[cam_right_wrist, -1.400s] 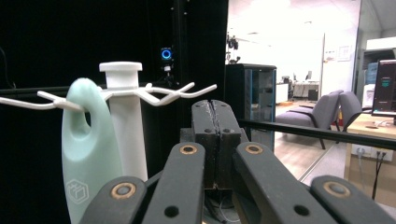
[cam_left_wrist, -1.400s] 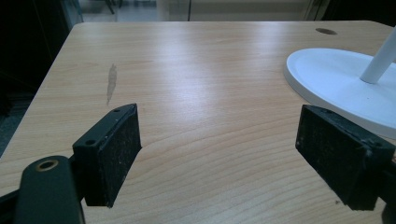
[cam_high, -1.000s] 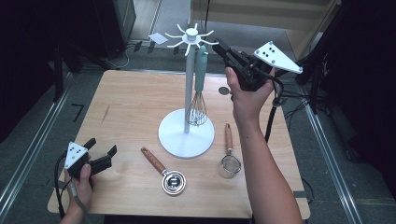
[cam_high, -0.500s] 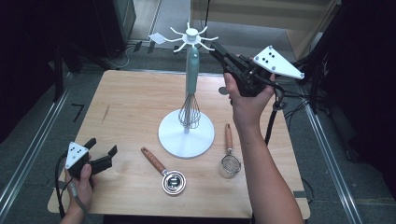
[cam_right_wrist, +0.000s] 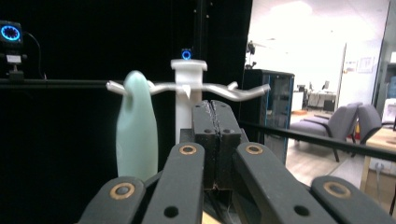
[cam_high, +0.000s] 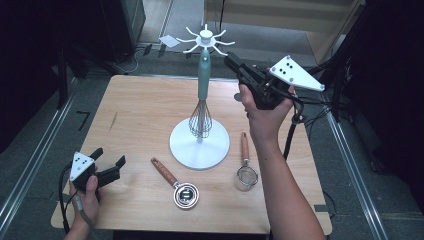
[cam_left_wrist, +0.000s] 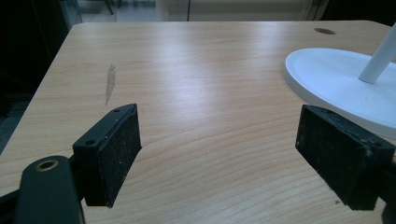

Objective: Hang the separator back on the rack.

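One utensil up: whisk (cam_high: 201, 102) now hangs from a top arm of the white rack (cam_high: 199, 145), mint handle straight down the pole, wire head just above the round base.
Change: a second ago the whisk hangs tilted off the arm with its head out to the pole's 3 o'clock; now it hangs plumb along the pole, and the right gripper has backed off toward 3 o'clock.
Right gripper (cam_high: 231, 59): jaws fully closed, pads pressed together, nothing between them; it sits at the rack's 2 o'clock, tips level with the top arms, clear of the whisk.
Right gripper view: shut gripper (cam_right_wrist: 215, 122) points at the rack top, mint handle just to its 9 o'clock, looped over an arm.
Left gripper (cam_high: 107, 160): jaws wide apart and empty, low over the table (cam_high: 135, 105) near the 8 o'clock corner.
Left gripper view: bare wood between the pads, rack base (cam_left_wrist: 336, 88) off at 2 o'clock.
Still lying down: wooden-handled measuring cup (cam_high: 177, 185) at the base's 7 o'clock, small strainer (cam_high: 245, 170) at its 4 o'clock, both flat on the table.
Meaning: I judge the whisk hang finished and released; two pieces remain for the rack.
Next call: the strainer lies nearest the right hand, the cup nearest the left gripper.
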### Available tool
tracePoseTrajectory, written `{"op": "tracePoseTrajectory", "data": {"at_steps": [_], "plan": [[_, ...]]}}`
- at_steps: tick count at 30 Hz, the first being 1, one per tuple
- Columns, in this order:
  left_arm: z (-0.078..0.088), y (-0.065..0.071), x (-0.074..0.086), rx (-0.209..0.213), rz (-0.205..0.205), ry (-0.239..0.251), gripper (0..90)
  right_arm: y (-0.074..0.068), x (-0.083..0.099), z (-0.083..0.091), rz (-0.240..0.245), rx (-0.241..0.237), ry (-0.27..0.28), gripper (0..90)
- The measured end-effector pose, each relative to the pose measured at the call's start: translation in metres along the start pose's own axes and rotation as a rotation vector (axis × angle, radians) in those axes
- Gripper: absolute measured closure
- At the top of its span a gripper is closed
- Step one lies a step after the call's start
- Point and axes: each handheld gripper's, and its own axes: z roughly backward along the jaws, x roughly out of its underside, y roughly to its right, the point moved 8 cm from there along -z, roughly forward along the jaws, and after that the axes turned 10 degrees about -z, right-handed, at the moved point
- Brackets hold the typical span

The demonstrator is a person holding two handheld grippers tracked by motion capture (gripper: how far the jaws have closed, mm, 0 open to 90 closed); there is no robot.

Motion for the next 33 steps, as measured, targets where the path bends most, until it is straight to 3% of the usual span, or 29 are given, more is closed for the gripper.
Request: {"op": "tracePoseTrajectory", "data": {"at_steps": [12,26,32,33], "plan": [[0.000,0.001,0.000,0.002,-0.007,-0.008,14.4,0.007,0.034,0.010,0.033,0.044,-0.060,82.9],[-0.001,0.001,0.000,-0.003,-0.015,-0.009,14.4,0.013,0.066,0.025,-0.004,0.062,-0.118,63.5],[-0.001,0.001,0.000,-0.003,-0.014,-0.008,14.4,0.014,0.081,0.028,-0.008,0.048,-0.160,61.7],[-0.001,0.001,0.000,-0.004,-0.015,-0.010,14.4,0.015,0.083,0.029,-0.012,0.067,-0.154,61.9]]}}
